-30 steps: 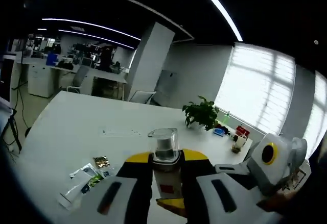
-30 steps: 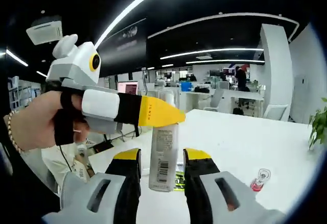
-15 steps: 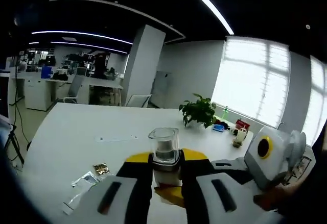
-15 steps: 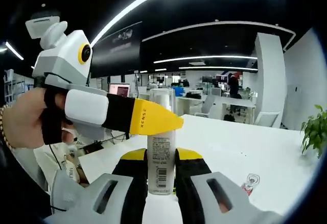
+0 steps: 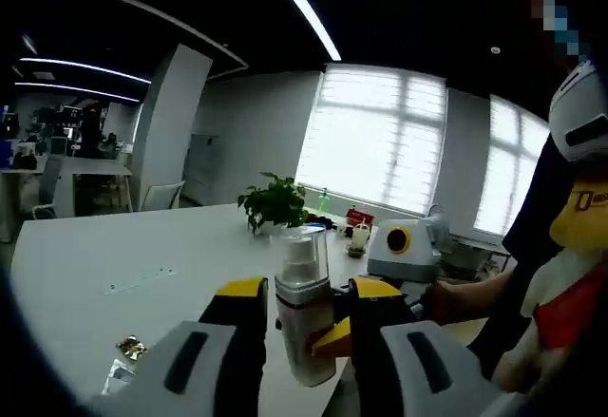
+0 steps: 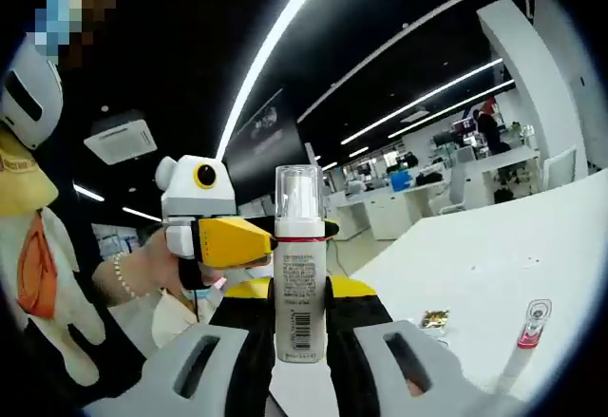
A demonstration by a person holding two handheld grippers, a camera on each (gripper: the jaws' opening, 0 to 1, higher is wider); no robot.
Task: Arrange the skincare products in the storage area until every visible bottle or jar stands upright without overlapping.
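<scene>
Gripping a pump bottle (image 6: 299,274) by its lower body, the right gripper (image 6: 299,341) holds it upright above the white desk (image 6: 475,265), clear cap up. The left gripper (image 6: 249,240), in a person's hand (image 6: 161,265), comes in level from the side, its yellow jaws closed on the bottle's neck. Small sachets (image 5: 128,349) lie near the desk's edge.

Bright window glare (image 5: 370,137), dim ceiling, fisheye-warped edges.
</scene>
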